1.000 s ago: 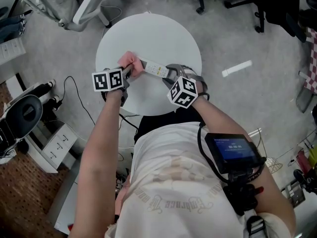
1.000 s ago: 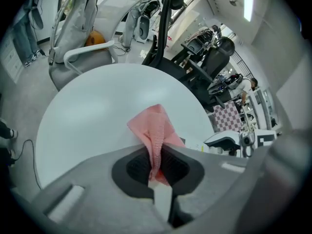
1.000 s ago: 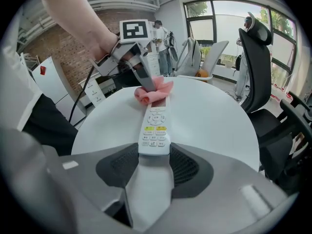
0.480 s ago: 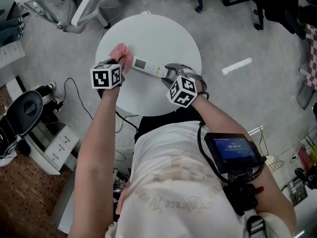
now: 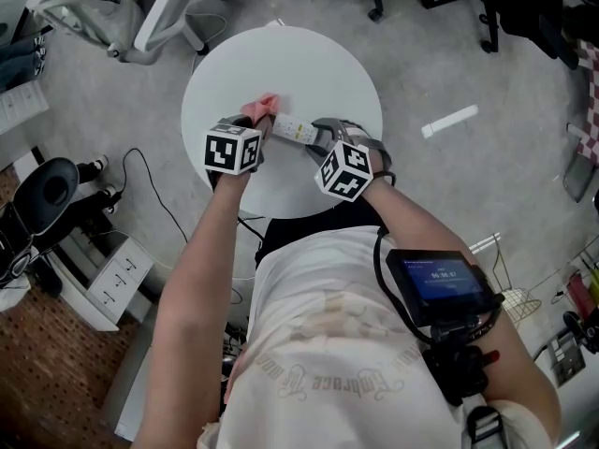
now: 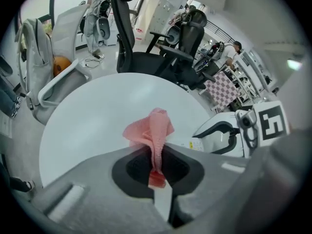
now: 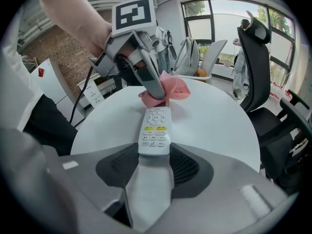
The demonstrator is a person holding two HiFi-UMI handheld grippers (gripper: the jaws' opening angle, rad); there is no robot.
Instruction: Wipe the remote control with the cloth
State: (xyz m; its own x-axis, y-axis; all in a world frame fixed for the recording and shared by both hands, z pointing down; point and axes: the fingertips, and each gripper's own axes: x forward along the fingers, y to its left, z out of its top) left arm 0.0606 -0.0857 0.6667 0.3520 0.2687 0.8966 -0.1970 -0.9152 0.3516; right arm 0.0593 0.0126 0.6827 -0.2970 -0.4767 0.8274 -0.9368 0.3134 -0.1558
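Okay, L gripper [image 6: 156, 165] clamped on pink cloth [image 6: 154, 127], cloth right at far end of remote [image 7: 155, 129]; R gripper [image 7: 154, 156] pinches its near end (white round table [image 5: 314, 64] underneath).

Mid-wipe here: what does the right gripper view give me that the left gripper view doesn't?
Right gripper view only: the remote control shows its button face, clamped in the right gripper, with the left gripper holding the cloth at its far end. Left gripper view only: the cloth pinched between the left jaws, seen close. Both: the pink cloth, the white round table, part of the remote.
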